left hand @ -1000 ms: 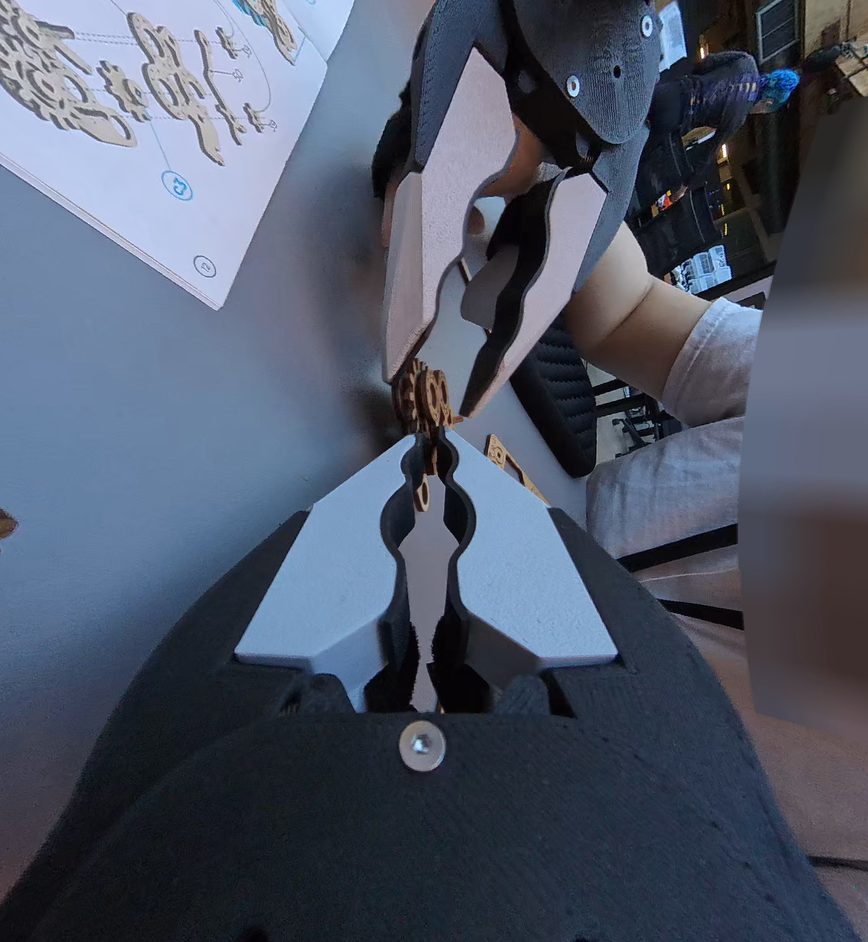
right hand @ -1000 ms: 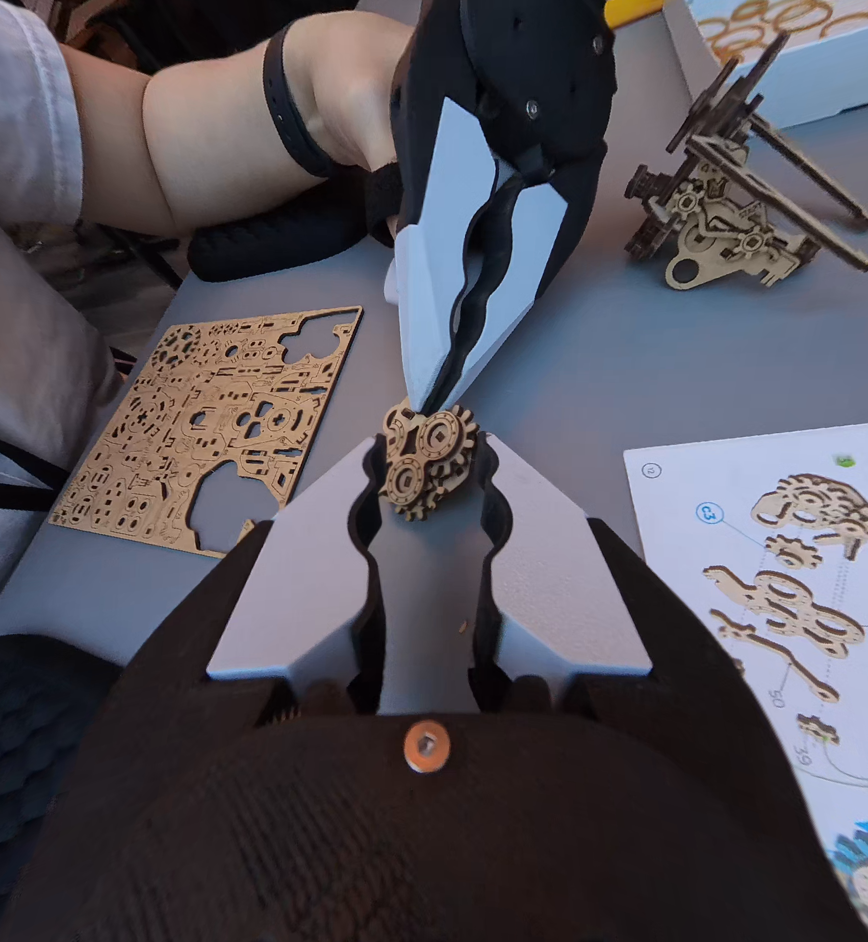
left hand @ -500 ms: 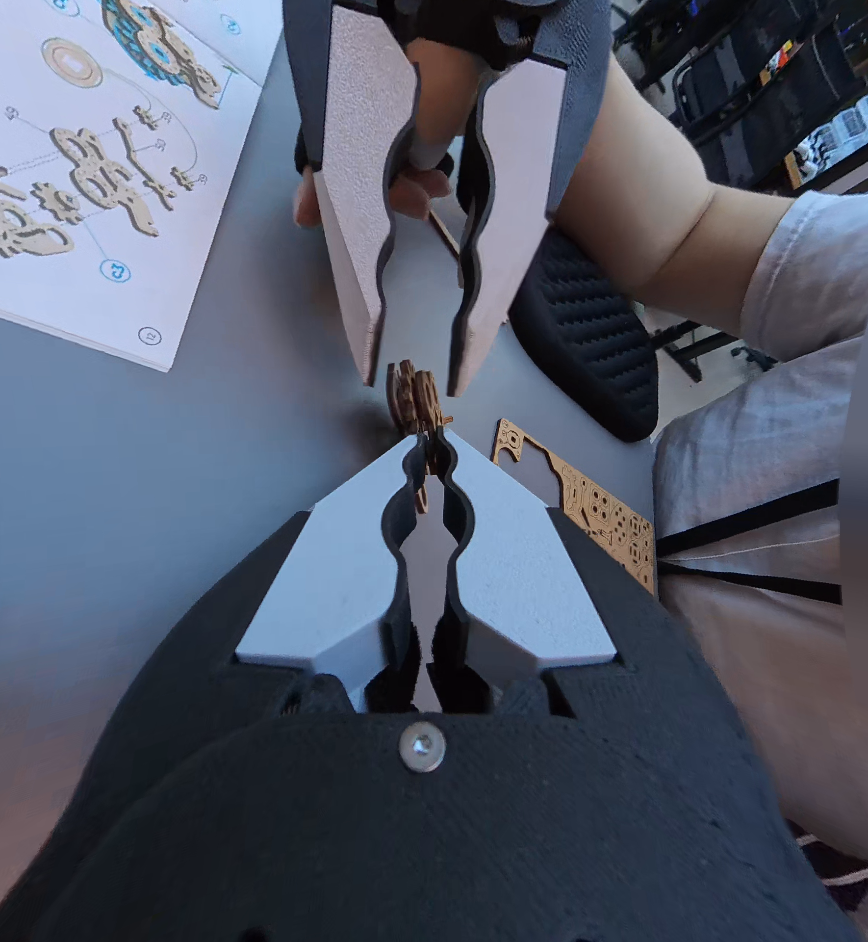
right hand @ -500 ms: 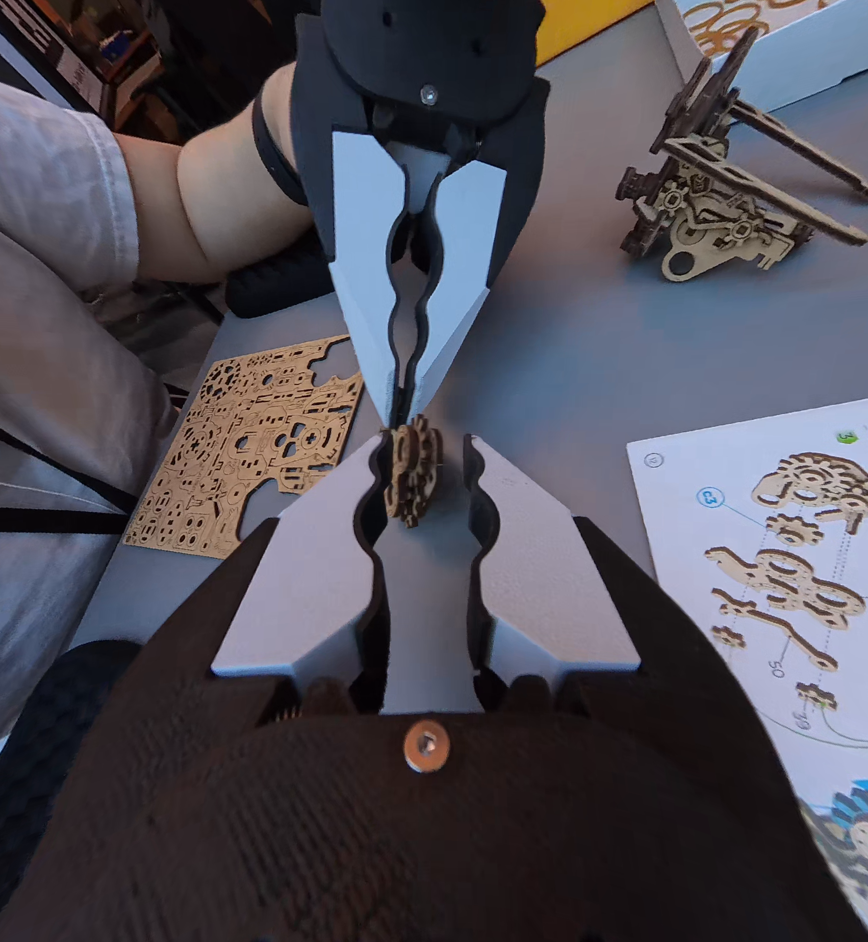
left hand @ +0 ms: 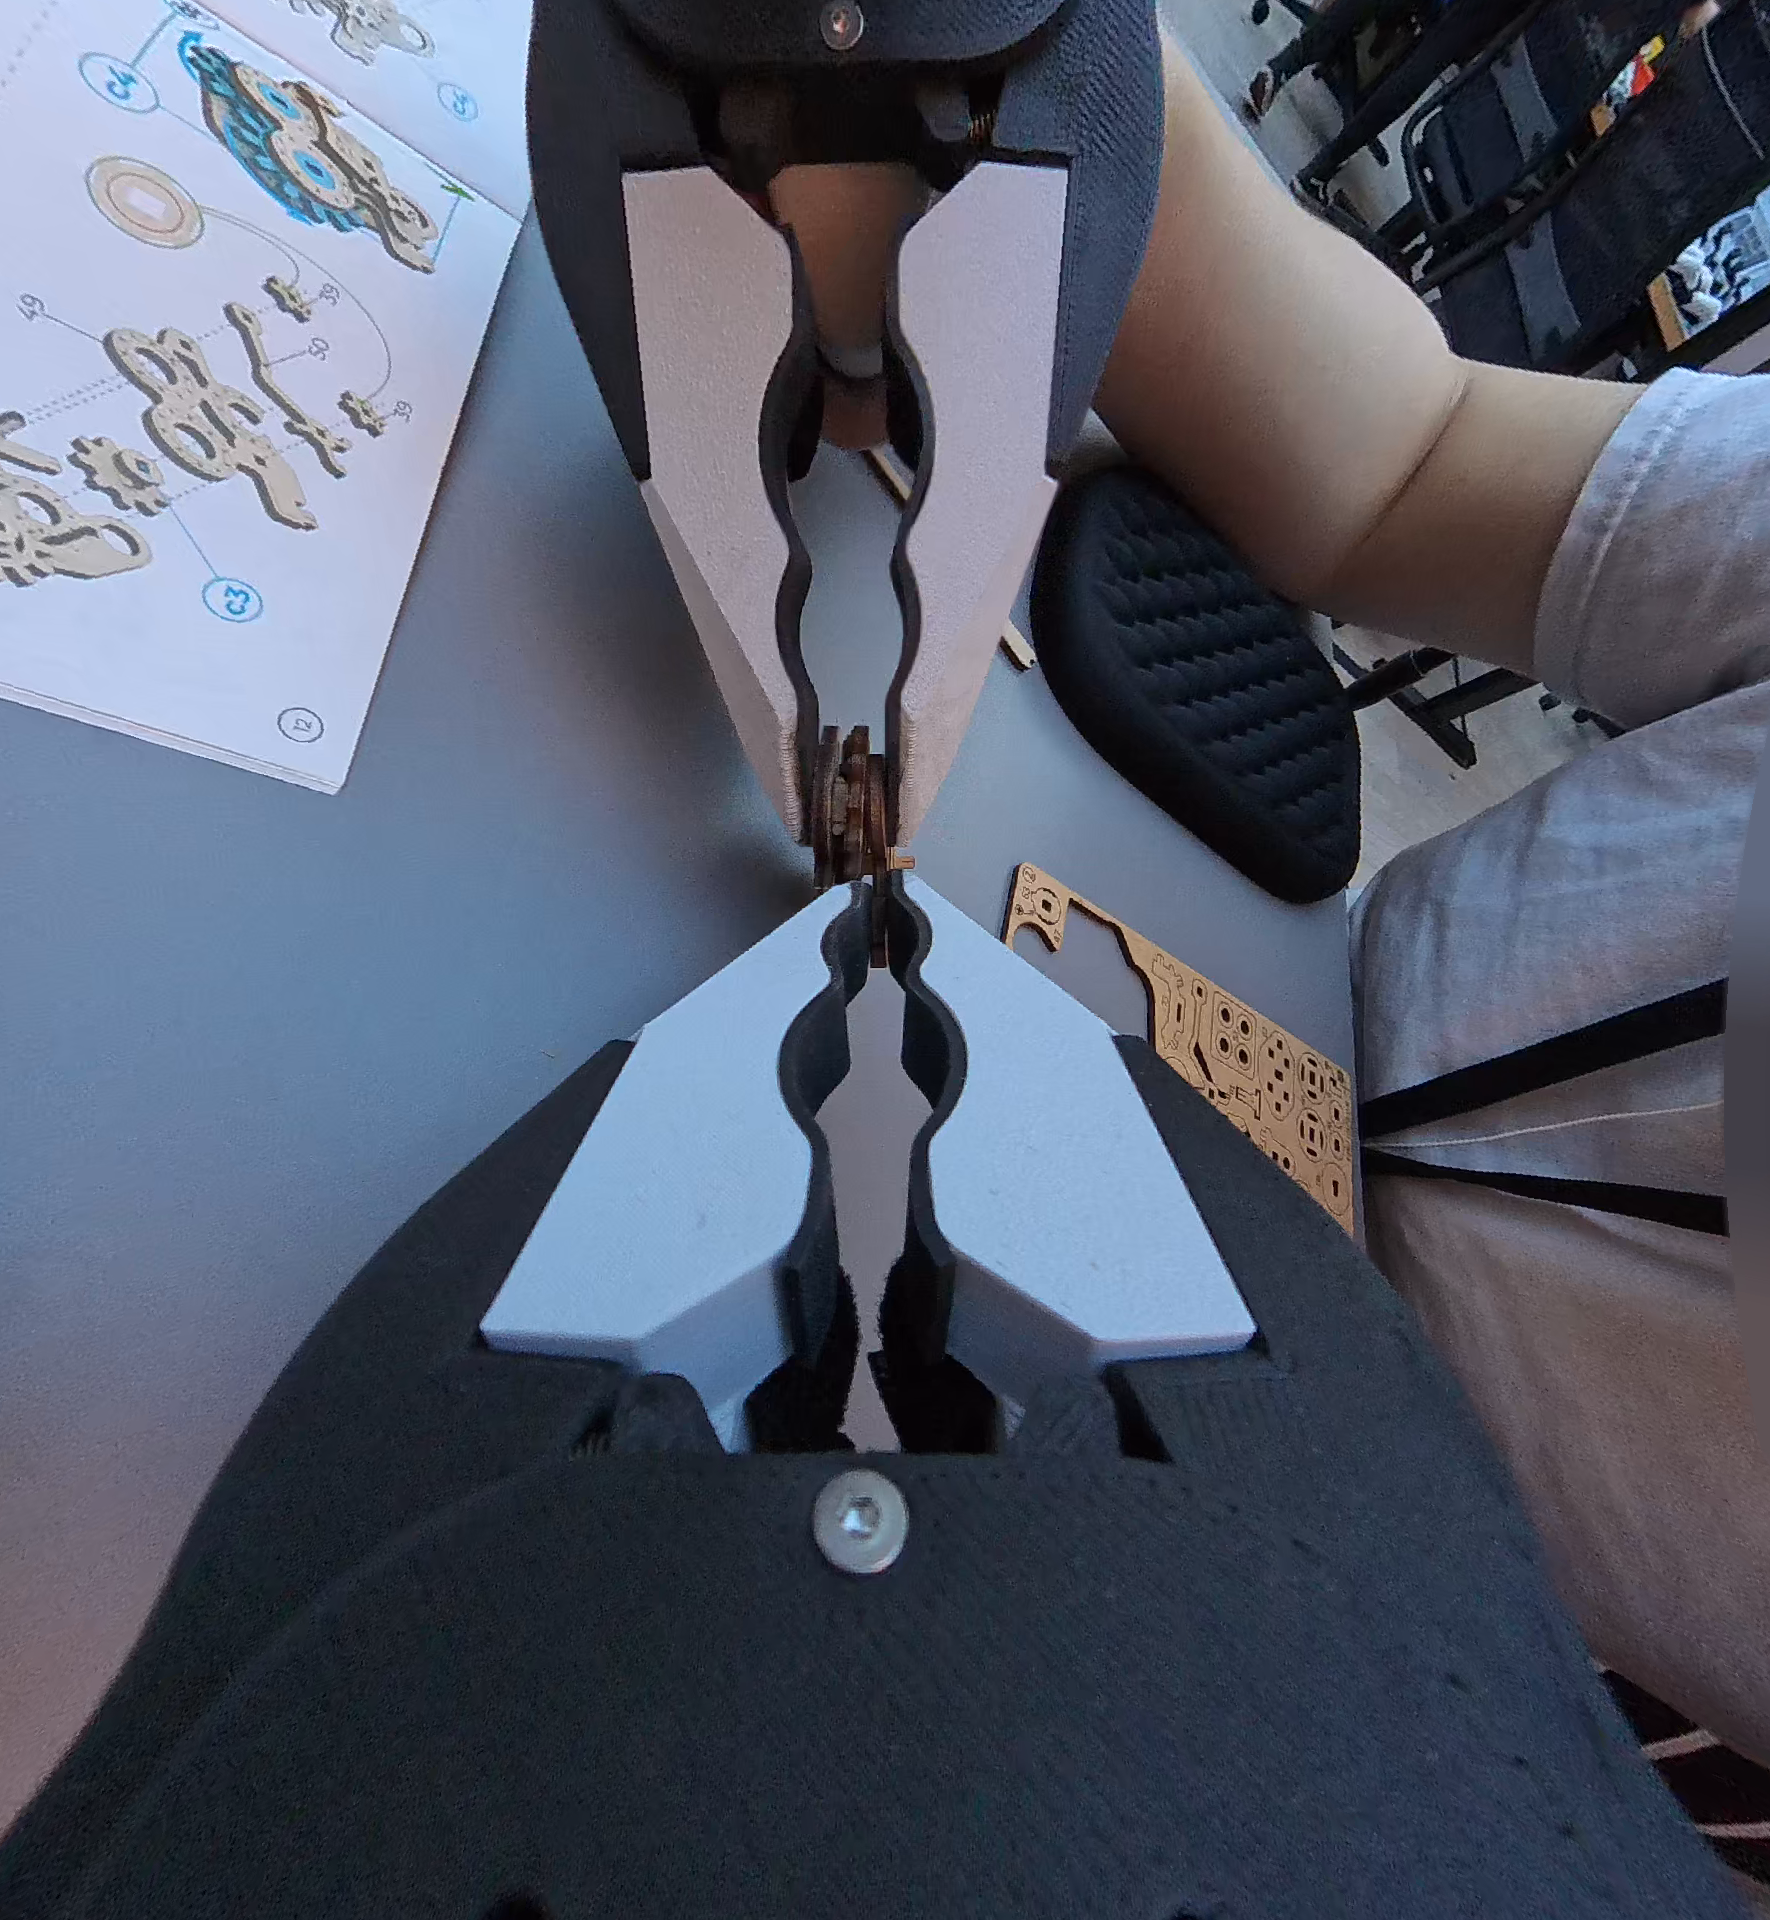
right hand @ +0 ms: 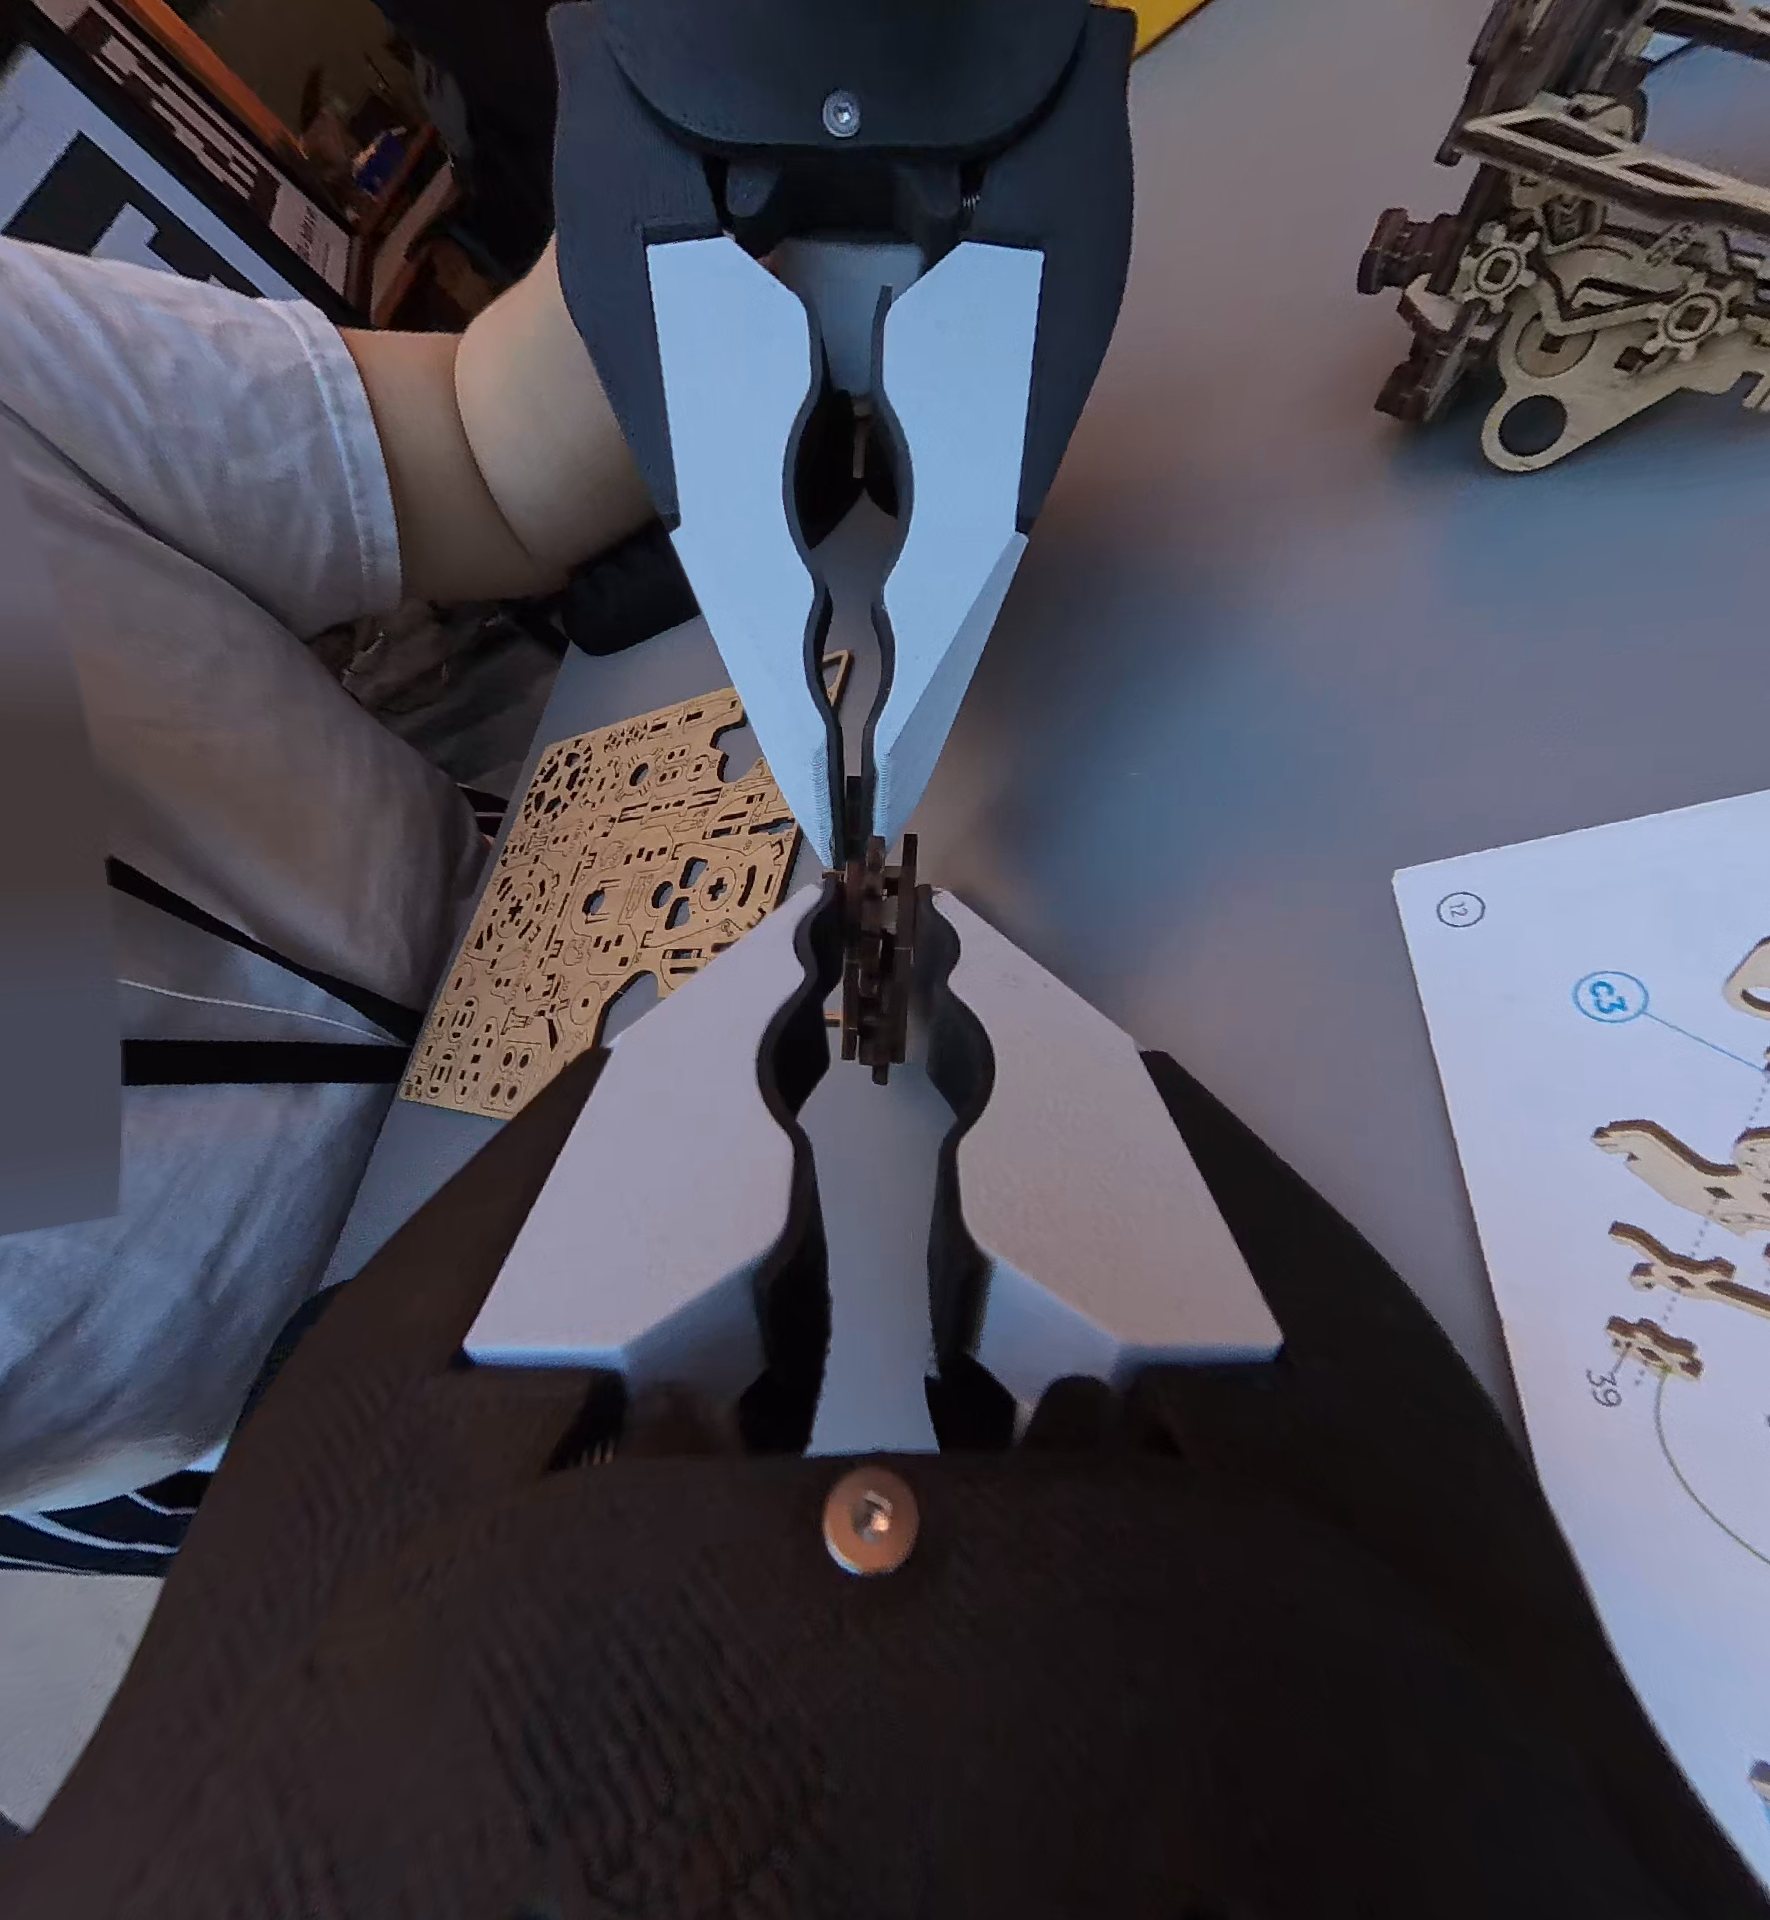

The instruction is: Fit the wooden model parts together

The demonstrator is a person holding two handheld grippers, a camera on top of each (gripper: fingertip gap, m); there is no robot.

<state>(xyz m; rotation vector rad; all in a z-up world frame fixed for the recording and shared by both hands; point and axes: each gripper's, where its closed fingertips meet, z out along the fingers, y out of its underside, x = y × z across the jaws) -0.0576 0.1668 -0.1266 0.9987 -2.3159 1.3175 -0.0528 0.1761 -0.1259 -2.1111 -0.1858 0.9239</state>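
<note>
**Jaws meet nose to nose over one gear stack**

Jaws of both grippers pointed straight at each other above the table (left hand: pixel 237 987), tips almost touching. The right gripper (right hand: pixel 876 914) had its jaws clamped on the gear stack (right hand: pixel 876 966), which stood on edge between them, its flat faces against the pads and its long axis running along the fingers. The left gripper (left hand: pixel 865 904) was pinched nearly together on a thin wooden tab at the near edge of that same stack (left hand: pixel 845 800), so both held one piece and neither was nearer. Any pressing together would, I judged, have to run along that shared line.

Half a second before, the right jaws stood wide apart around the stack; a second before, the stack lay face-on to the right camera. The parts sheet (right hand: pixel 611 904), the manual (left hand: pixel 164 416) and the half-built model (right hand: pixel 1629 249) lay apart on the table.
</note>
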